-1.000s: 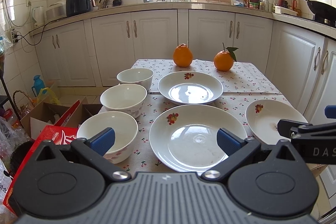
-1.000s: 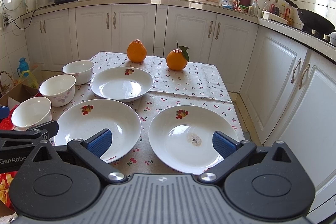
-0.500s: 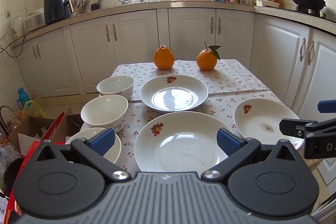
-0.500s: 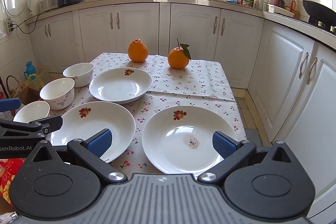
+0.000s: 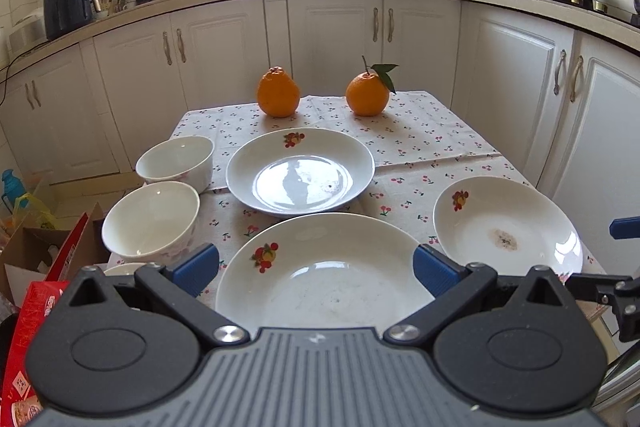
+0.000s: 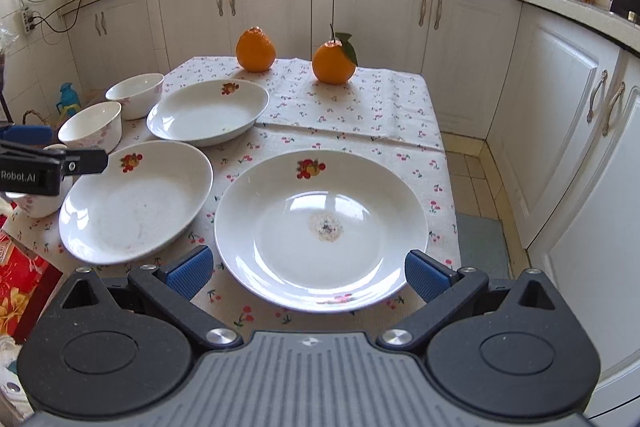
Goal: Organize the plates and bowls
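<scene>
We have three white plates on the cherry-print tablecloth (image 6: 360,115): the stained plate (image 6: 322,227) nearest our right gripper (image 6: 308,273), a near-left plate (image 5: 320,279) in front of our left gripper (image 5: 316,265), and a far plate (image 5: 300,173) behind them. Down the left edge of the table run three bowls — a far bowl (image 5: 176,159), a middle bowl (image 5: 151,217), and a third of which only the rim shows by our left claw.

We judge all of this to be glazed ceramic: stiff, fairly heavy, slick and quick to chip. The only place two fingers can take a plate is its raised rim, with one finger over and one under the lip; the near edge of each looks easiest. The bowls offer an upright wall to pinch.

Both claws stand wide apart and hold nothing, each hovering at the near side of its plate.

Beyond the dishes sit two oranges (image 5: 278,93), well clear at the far end, with white cabinets (image 5: 336,39) behind.
</scene>
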Demonstrator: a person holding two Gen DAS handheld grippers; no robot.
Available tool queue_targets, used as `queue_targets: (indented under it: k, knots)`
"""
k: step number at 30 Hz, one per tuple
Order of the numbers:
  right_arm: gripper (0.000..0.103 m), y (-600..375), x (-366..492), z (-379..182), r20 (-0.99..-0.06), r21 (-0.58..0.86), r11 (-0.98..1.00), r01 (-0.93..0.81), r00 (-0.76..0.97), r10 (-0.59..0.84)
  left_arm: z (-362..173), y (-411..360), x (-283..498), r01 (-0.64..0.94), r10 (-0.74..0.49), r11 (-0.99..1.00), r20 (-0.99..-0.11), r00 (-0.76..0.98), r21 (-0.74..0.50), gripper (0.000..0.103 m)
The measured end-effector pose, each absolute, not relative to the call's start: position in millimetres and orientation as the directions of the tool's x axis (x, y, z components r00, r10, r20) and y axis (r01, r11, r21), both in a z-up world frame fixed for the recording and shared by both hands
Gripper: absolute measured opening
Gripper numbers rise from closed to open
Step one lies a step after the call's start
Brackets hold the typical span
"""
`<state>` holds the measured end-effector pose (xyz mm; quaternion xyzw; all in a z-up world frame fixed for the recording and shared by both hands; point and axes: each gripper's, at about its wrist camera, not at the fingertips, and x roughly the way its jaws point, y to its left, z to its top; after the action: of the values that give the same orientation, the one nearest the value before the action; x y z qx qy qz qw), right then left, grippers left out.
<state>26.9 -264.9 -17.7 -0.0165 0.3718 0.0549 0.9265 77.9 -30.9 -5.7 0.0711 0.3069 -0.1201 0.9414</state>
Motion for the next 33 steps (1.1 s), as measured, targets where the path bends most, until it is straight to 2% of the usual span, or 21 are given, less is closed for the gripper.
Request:
queue_targets:
  k: [5, 8, 17, 20, 33]
  knots:
    - [0.103, -278, 30, -43, -0.728, 0.024, 0.989, -0.145, 0.676, 0.116, -11, -44, 92, 0.321, -0.209, 0.943, -0.596, 0.775, 0.086, 0.102]
    - [0.103, -281, 35, -57, -0.746, 0.017, 0.986, -0.164, 0.655, 0.122, -15, -52, 104, 0.356, -0.232, 0.931, -0.631, 0.741, 0.075, 0.102]
    - [0.103, -287, 51, -83, -0.782, -0.015, 0.971, -0.239, 0.607, 0.138, -24, -83, 138, 0.480, -0.348, 0.877, -0.722, 0.599, -0.024, 0.102]
    - [0.103, -295, 57, -85, -0.782, 0.024, 0.964, -0.265, 0.595, 0.183, -27, -98, 148, 0.510, -0.363, 0.860, -0.739, 0.567, -0.031, 0.102]
    - [0.103, -307, 63, -90, -0.738, 0.020, 0.926, -0.378, 0.619, 0.269, -41, -149, 183, 0.633, -0.413, 0.772, -0.804, 0.429, -0.059, 0.102]
